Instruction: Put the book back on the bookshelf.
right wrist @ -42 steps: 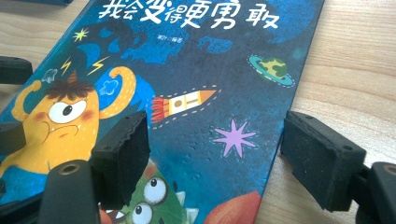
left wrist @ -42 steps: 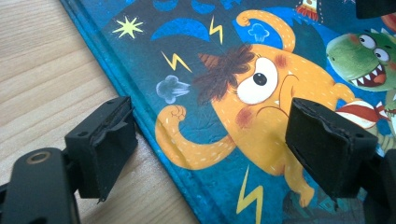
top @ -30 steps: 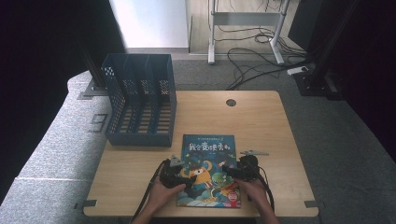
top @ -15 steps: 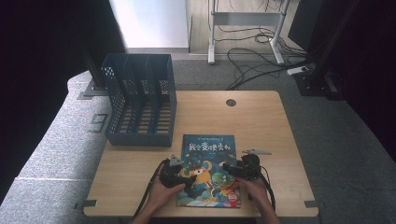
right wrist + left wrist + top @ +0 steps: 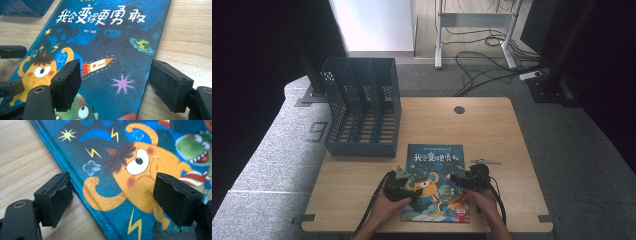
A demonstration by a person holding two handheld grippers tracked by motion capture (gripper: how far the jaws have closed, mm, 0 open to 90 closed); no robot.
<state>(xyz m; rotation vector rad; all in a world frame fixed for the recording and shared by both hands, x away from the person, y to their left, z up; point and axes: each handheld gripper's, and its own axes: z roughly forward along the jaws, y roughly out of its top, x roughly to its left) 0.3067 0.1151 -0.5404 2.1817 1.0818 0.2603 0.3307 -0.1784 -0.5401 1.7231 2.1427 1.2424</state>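
Observation:
A picture book (image 5: 435, 170) with a dark blue cover, an orange monster and white Chinese title lies flat near the wooden table's front edge. My left gripper (image 5: 411, 187) rests at the book's left edge. In the left gripper view it (image 5: 112, 182) is open: one jaw over the wood, the other over the cover (image 5: 140, 150). My right gripper (image 5: 458, 180) sits at the book's right side. In the right gripper view it (image 5: 116, 68) is open too, astride the cover's right edge (image 5: 105, 32), with nothing pinched.
A dark blue slotted file organizer (image 5: 362, 112) stands at the table's back left, just behind the book; its corner (image 5: 25, 6) appears in the right gripper view. A round cable hole (image 5: 459, 109) lies mid-back. Bare wood (image 5: 492, 135) spreads to the right.

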